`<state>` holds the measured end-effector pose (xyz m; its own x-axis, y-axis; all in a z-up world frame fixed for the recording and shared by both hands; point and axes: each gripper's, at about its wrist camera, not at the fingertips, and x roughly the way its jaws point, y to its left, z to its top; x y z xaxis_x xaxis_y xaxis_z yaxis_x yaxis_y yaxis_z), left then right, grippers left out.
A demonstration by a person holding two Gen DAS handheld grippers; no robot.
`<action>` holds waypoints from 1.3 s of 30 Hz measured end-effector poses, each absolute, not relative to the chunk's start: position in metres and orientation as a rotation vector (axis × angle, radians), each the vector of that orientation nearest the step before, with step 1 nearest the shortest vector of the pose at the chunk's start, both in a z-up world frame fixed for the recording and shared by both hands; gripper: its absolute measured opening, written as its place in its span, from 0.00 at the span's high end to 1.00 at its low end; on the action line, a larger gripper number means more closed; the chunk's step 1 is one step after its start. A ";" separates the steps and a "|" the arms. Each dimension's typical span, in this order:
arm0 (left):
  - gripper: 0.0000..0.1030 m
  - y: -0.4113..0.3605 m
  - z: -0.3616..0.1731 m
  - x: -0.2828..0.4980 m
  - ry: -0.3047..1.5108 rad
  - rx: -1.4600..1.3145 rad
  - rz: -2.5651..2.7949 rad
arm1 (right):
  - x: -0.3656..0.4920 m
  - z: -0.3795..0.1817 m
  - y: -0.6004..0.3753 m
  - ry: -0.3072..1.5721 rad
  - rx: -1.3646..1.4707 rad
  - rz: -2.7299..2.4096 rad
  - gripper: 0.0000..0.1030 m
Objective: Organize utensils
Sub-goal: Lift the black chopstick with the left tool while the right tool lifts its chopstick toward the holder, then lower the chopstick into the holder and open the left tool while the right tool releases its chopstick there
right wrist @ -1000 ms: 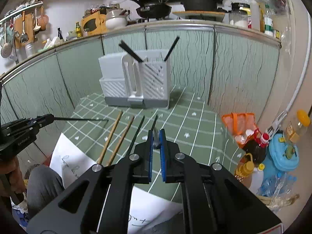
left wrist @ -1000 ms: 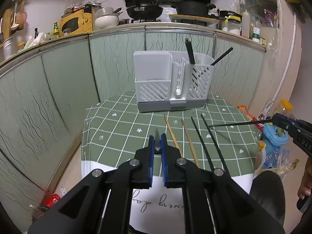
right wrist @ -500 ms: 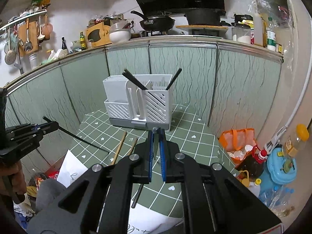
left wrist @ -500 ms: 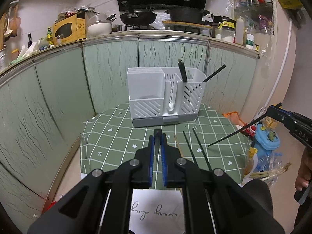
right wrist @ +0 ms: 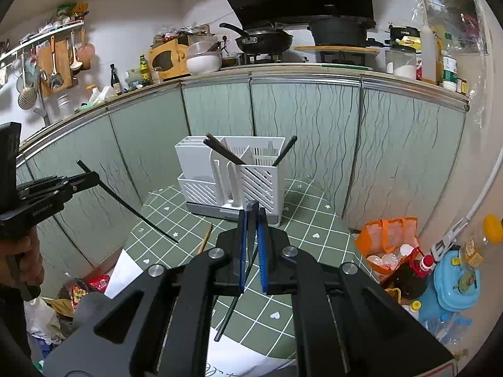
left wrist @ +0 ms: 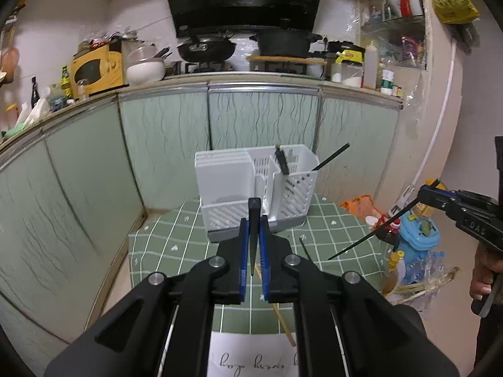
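Black chopstick (left wrist: pixel 253 245) nipped in L jaws, lower end hidden | R jaws nip another (right wrist: pixel 250 245) | rack (left wrist: pixel 251 185) base blocked

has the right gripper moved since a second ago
Yes. In the left wrist view the right gripper and its black chopstick have risen, tip tilting down, relative to the white utensil holder.

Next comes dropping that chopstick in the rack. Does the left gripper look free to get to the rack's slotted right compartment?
Probably yes: the left gripper, shut on a black chopstick, faces the rack with nothing between.
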<state>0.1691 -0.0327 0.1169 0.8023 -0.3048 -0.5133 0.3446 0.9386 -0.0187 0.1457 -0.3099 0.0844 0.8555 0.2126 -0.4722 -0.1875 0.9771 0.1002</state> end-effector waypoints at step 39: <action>0.92 -0.084 0.191 0.273 0.461 0.130 -0.728 | 0.237 0.188 -0.354 0.427 0.003 0.406 0.94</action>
<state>0.2735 -0.0844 0.1914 0.6516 -0.6113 -0.4491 0.6674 0.7435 -0.0436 0.2370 -0.3538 0.1884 0.8312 0.3836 -0.4025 -0.3825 0.9199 0.0869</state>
